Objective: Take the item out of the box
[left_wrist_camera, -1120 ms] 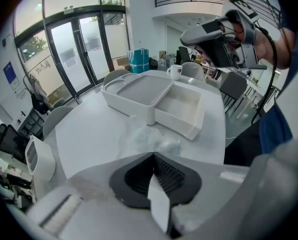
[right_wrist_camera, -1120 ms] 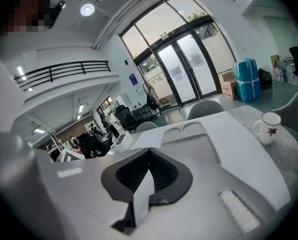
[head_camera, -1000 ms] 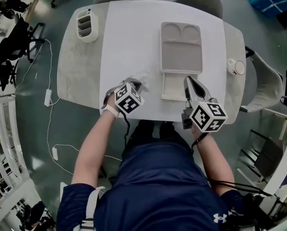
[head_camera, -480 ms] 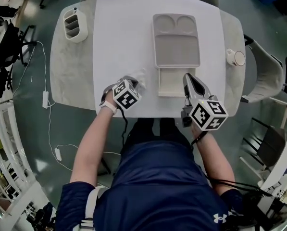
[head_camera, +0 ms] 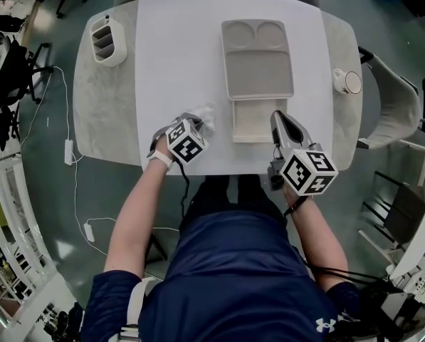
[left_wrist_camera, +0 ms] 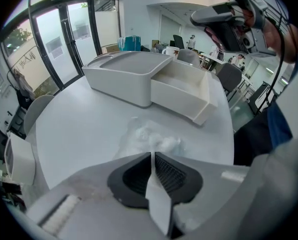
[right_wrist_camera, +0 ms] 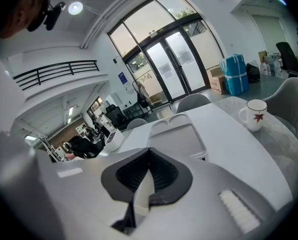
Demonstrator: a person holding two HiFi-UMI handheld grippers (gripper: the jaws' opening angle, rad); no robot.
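Hardly anything is seen to have shifted across the table [head_camera: 102, 112] over the last second: both grippers are found at the same spots near the front edge, and the box [head_camera: 257, 59] is unmoved. Only the jaws of the left gripper [left_wrist_camera: 151, 155] have just been opening. A thin slit is now shown between them, and no grip is seen. The item, a crumpled clear packet [left_wrist_camera: 149, 136], is laid on the white sheet [head_camera: 176, 63] right at the jaw tips. It is outside the box, just left of the drawer [head_camera: 253, 121]. Whether a corner of it is touched by the tips cannot be told.

The drawer is pulled out of the box toward the person. The right gripper [right_wrist_camera: 149, 151] is held at the drawer's right front corner, angled toward the box, with its jaws pressed together and nothing between them. A white mug [head_camera: 348, 82] is set on the table's right side, well apart from the box, and a slotted white holder [head_camera: 107, 40] is placed at the far left corner.
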